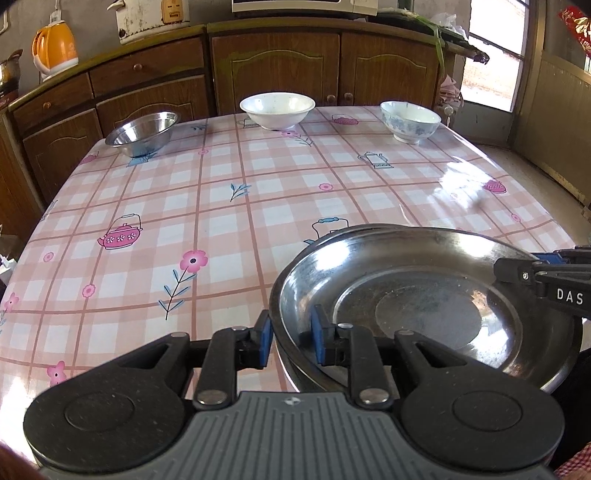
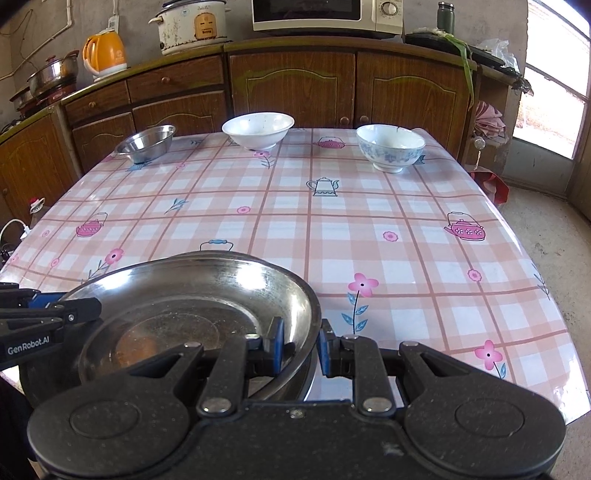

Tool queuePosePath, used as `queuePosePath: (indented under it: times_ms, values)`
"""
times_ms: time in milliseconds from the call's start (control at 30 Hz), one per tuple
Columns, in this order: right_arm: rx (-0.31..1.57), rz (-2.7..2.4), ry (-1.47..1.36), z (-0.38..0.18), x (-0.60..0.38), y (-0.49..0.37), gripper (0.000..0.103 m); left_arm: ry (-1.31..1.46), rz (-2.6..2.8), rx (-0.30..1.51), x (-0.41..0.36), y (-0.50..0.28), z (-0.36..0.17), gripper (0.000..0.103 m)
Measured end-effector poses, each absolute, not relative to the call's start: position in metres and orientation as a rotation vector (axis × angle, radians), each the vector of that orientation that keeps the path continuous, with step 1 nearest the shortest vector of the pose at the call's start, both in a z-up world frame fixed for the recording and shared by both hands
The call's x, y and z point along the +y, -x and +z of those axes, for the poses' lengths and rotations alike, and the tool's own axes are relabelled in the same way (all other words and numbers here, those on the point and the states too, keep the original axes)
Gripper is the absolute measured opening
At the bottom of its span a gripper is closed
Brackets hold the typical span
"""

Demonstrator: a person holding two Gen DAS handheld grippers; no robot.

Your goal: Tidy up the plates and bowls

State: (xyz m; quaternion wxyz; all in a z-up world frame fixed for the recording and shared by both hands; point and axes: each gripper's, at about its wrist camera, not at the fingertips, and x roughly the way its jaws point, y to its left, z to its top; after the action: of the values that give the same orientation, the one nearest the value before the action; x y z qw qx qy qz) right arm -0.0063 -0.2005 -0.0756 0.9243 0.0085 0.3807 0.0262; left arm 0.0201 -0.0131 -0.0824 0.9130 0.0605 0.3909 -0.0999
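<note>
Grippers, two, are clamping opposite rims of the top plate: left gripper, right gripper. Two stacked steel plates are sitting at the table's near edge. Three bowls are lining the far edge: steel bowl, white bowl, blue-patterned bowl.

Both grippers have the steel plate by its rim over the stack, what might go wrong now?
1. The left gripper and right gripper pinch only the steel plate's thin, slick rim; it may slip.
2. It sits tilted on the plates beneath; uneven lowering might shift the stack.

Home kitchen: cupboards, microwave, kettle.
</note>
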Motion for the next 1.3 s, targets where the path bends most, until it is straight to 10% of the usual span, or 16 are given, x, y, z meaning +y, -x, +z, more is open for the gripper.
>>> queuePosePath:
  times_ms: [1300]
  values:
    - [0.755,0.027,0.032,-0.076,-0.198,-0.002,0.044,-0.034,-0.213,0.753,-0.004,-0.026,-0.100,0.037]
